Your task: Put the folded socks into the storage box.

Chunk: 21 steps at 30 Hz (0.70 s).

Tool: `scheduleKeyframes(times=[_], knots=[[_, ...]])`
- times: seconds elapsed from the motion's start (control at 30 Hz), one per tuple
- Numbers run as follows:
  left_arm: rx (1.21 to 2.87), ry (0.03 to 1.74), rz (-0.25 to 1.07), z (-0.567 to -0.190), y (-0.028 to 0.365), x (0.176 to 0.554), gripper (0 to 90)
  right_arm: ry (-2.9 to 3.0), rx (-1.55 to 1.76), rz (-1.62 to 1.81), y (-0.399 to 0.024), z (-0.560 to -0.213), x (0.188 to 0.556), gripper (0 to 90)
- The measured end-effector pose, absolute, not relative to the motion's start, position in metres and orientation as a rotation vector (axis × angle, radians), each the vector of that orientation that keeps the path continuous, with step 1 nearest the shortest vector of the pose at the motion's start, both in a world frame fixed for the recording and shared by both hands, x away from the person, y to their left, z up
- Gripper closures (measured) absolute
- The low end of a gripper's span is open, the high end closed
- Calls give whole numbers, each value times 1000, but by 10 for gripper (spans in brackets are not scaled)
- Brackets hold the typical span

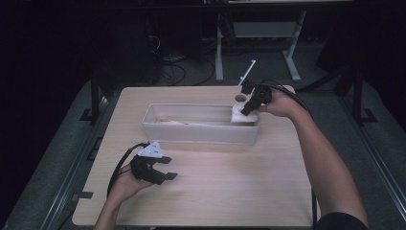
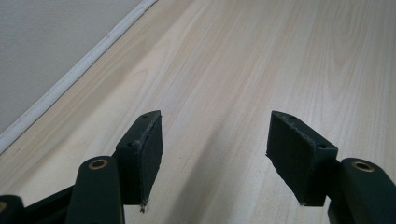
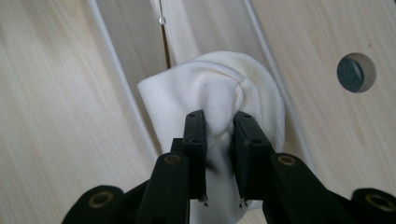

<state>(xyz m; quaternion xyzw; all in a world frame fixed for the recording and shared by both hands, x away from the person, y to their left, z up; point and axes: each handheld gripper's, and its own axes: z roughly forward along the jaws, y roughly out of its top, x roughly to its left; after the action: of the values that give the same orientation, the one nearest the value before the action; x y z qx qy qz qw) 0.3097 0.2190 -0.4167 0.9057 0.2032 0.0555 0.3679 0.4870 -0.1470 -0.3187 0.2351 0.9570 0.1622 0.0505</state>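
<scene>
over the right end of the long tray (image 1: pixel 201 135), right gripper (image 3: pixel 219 128) pinches the white cloth (image 3: pixel 212 88); lower it squarely inside the walls; left gripper (image 2: pixel 215 149) rests apart, empty.

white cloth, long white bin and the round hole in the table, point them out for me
white cloth (image 3: pixel 210 88), right gripper view, on the bunched fabric above the jaws
long white bin (image 1: pixel 201 135), high view, on its near outer wall
round hole (image 3: pixel 356 72), right gripper view, on its dark centre

The left black two-jaw gripper (image 1: pixel 165 168) rests low, jaws spread wide apart. The right black two-jaw gripper (image 1: pixel 247 111), arm outstretched, points down with jaws pinched close.
</scene>
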Motion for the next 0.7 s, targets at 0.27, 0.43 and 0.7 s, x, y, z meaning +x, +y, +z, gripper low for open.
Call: scheduleKeyframes(times=[0.27,0.43,0.7], knots=[[2332,520,141,-417,217,309,359,2930,722,459,-145,-328,492,757],[2331,523,141,-417,219,310,359,2937,749,443,-147,-334,496,757],[2329,530,140,-418,221,311,359,2953,766,430,-145,-346,503,757]])
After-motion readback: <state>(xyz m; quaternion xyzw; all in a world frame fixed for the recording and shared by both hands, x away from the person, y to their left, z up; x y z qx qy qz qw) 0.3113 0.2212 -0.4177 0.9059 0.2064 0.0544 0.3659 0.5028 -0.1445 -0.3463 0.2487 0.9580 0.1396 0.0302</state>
